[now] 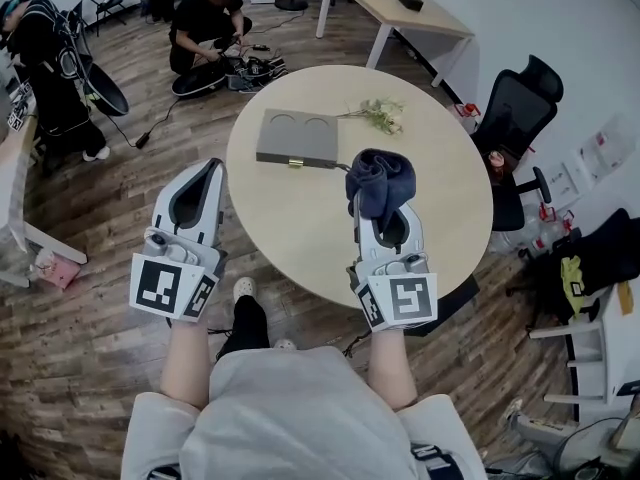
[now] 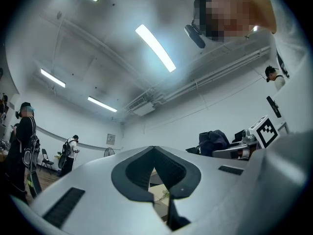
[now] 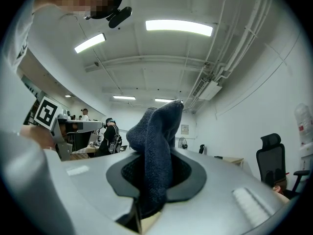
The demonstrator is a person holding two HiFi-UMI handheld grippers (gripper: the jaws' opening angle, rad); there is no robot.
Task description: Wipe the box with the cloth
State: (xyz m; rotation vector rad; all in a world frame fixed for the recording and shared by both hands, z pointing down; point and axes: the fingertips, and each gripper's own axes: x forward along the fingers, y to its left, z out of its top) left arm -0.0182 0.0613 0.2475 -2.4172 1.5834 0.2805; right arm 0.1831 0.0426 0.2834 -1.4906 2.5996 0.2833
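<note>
A flat grey-brown box [image 1: 298, 139] with two round hollows in its lid and a gold clasp lies on the far left part of the round wooden table [image 1: 300, 228]. My right gripper [image 1: 374, 206] hovers over the table just right of and nearer than the box, shut on a dark blue cloth [image 1: 380, 181]. The bunched cloth [image 3: 156, 146] stands up out of the right gripper [image 3: 155, 182] jaws. My left gripper [image 1: 212, 170] hangs off the table's left edge, over the floor, shut with nothing in it; its pads [image 2: 181, 177] meet in the left gripper view.
A sprig of pale flowers [image 1: 380, 114] lies on the table right of the box. A black office chair [image 1: 520, 113] stands at the table's right. A person [image 1: 205, 23] crouches among cables on the wooden floor beyond. A desk [image 1: 395, 8] stands at the back.
</note>
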